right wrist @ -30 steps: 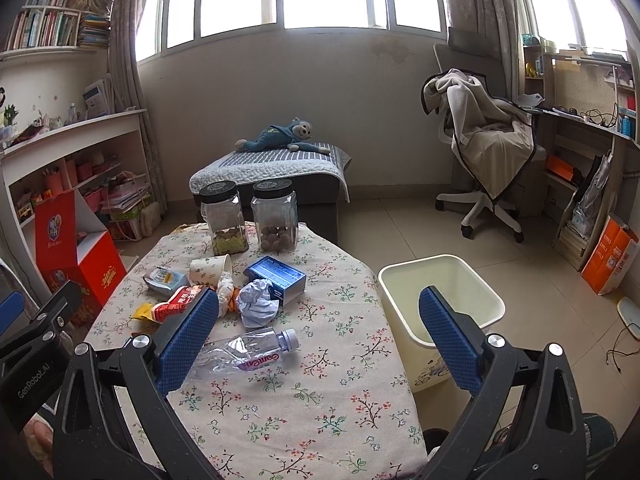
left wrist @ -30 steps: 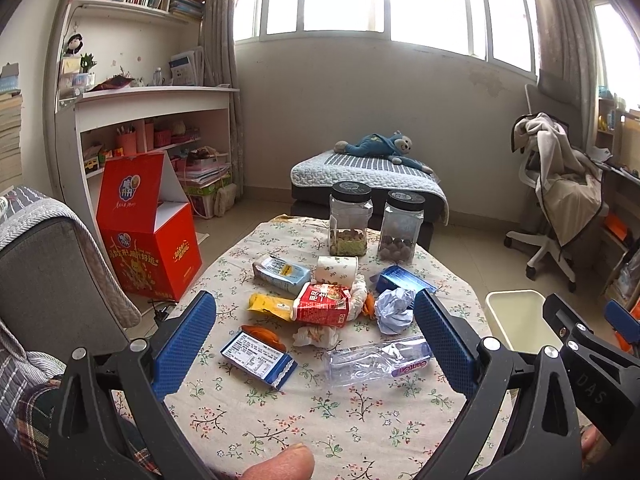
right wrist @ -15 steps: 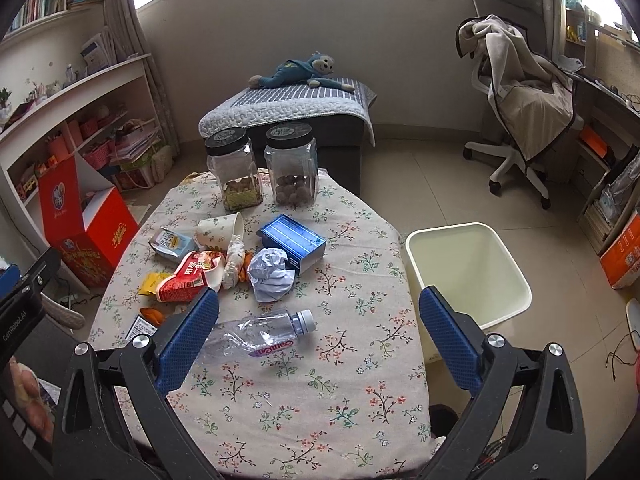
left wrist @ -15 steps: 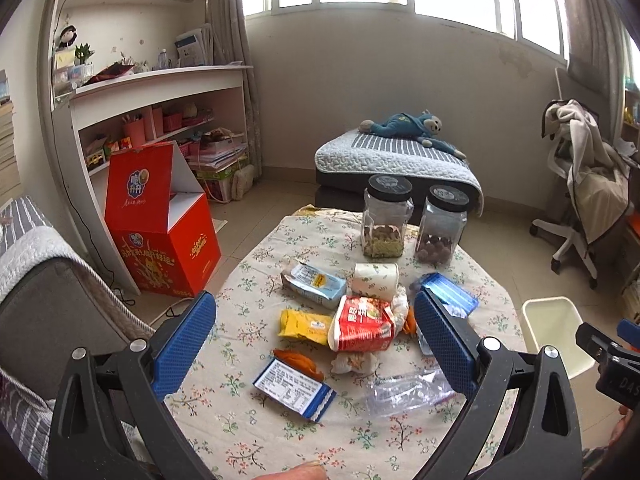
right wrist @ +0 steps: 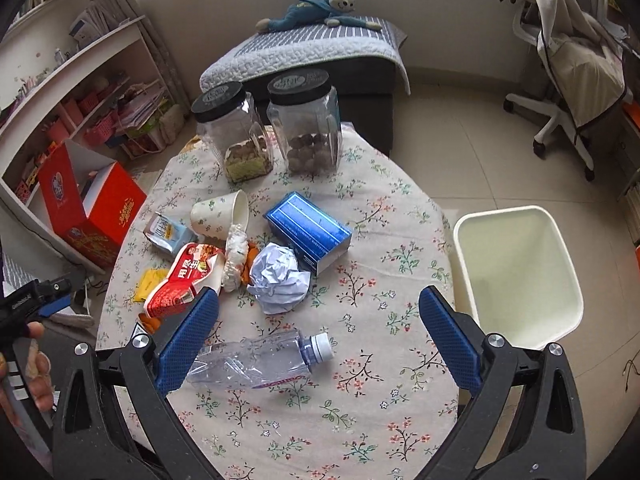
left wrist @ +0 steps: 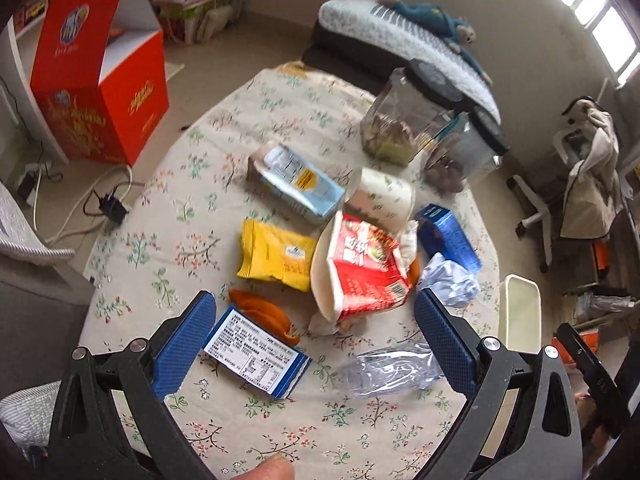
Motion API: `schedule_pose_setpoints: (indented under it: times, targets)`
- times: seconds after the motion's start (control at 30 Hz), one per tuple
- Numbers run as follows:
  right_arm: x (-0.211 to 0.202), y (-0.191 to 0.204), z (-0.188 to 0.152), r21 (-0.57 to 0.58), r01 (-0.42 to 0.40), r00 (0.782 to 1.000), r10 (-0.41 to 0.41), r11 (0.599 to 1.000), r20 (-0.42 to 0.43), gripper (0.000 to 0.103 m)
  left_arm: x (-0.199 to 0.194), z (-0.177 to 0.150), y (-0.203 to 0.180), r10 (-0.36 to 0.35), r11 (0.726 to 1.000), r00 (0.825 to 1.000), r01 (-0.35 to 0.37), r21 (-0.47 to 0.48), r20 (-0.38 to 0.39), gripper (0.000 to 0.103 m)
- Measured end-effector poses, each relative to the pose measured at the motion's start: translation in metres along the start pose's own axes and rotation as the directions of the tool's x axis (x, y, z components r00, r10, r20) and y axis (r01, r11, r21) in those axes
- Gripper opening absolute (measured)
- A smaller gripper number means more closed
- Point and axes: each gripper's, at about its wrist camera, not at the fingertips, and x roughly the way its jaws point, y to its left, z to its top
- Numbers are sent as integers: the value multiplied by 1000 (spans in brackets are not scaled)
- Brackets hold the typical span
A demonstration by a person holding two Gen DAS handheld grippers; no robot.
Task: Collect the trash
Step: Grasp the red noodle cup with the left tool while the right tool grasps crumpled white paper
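Observation:
Trash lies scattered on the floral table [right wrist: 360,392]: a crushed clear bottle [right wrist: 260,360], a crumpled paper ball [right wrist: 278,278], a blue box [right wrist: 308,230], a red snack bag [left wrist: 366,266], a yellow packet [left wrist: 276,254], a paper cup [right wrist: 220,214], a light blue pouch [left wrist: 298,184] and a blue-and-white wrapper [left wrist: 256,348]. A cream bin [right wrist: 516,276] stands on the floor right of the table. My left gripper [left wrist: 314,332] hangs open above the wrapper and orange peel [left wrist: 264,314]. Over the bottle, my right gripper [right wrist: 318,330] is open and holds nothing.
Two black-lidded jars [right wrist: 272,128] stand at the table's far end. A red carton [left wrist: 100,68] sits on the floor to the left, with cables [left wrist: 108,204] beside it. A bench with a plush toy [right wrist: 316,8] and a draped office chair [right wrist: 568,56] lie beyond.
Both grippers have tilted down and moved closer over the table, so the trash now fills the views. Nothing on the table has moved, and both grippers stay open.

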Motion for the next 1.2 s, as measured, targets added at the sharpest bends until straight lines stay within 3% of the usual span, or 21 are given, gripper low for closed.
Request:
schedule_pose_setpoints:
  times: [0.1, 0.27, 0.47, 0.6, 0.7, 0.8, 0.93, 0.97, 1.03, 1.1, 1.2]
  targets:
    - [21, -12, 3, 63, -5, 998, 9, 998, -64, 96, 26, -5, -2, -10, 1000, 998, 11, 14, -56, 95]
    - [32, -18, 14, 109, -16, 997, 24, 994, -72, 96, 58, -1, -37, -16, 994, 993, 28, 101, -117, 95]
    - [55, -25, 19, 143, 3, 992, 15, 990, -126, 96, 96, 5, -79, 113, 972, 978, -72, 225, -175, 96]
    - [63, -24, 21, 134, 17, 990, 2, 991, -143, 96, 115, 12, -86, 144, 970, 966, -94, 225, -215, 96]
    - [68, -25, 22, 135, 25, 987, -3, 991, -159, 96, 117, 13, -97, 200, 946, 963, -142, 290, -179, 96]
    - [69, -31, 27, 173, 24, 987, 4, 985, -158, 96, 109, 11, -115, 249, 900, 965, -198, 388, -86, 96]
    - [70, -40, 31, 230, 20, 989, 15, 973, -148, 96, 108, 0, -134, 241, 856, 969, -182, 484, -62, 95]
    - [71, -40, 32, 236, 19, 989, 17, 972, -150, 96, 113, -3, -136, 252, 842, 966, -187, 505, -61, 92]
    - [75, -38, 31, 229, 16, 987, 22, 973, -160, 96, 124, -10, -137, 292, 810, 954, -212, 547, -62, 57]
    - [79, -33, 28, 212, 14, 985, 24, 977, -173, 96, 133, -13, -131, 303, 806, 949, -205, 556, -90, 38]
    - [88, -20, 24, 192, -9, 978, 49, 981, -203, 96, 126, -12, -125, 296, 806, 954, -220, 550, -51, 17]
